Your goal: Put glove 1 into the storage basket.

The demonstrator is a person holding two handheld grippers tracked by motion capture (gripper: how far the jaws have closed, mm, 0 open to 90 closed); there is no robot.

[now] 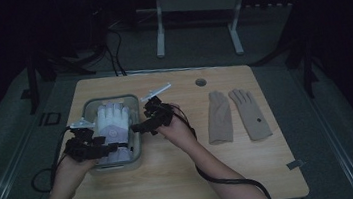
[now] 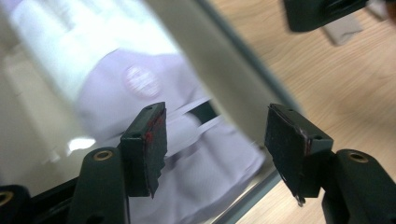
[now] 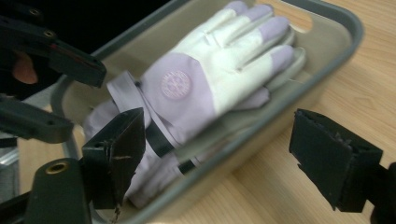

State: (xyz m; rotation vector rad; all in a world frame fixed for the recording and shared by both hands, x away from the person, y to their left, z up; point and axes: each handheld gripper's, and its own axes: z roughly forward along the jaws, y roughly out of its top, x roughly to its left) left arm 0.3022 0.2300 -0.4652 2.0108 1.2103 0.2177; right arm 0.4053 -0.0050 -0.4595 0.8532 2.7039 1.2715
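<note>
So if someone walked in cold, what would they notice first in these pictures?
Probably the white and lilac glove lying in the grey tray at the table's left, with the open left tongs and right tongs poised at its near end. Next, the pair of beige gloves laid flat side by side to the right.

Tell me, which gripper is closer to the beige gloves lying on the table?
The right. The right gripper hangs at the bin's right rim, on the side facing the beige gloves. The left gripper is over the bin's near-left part, farther away.
</note>
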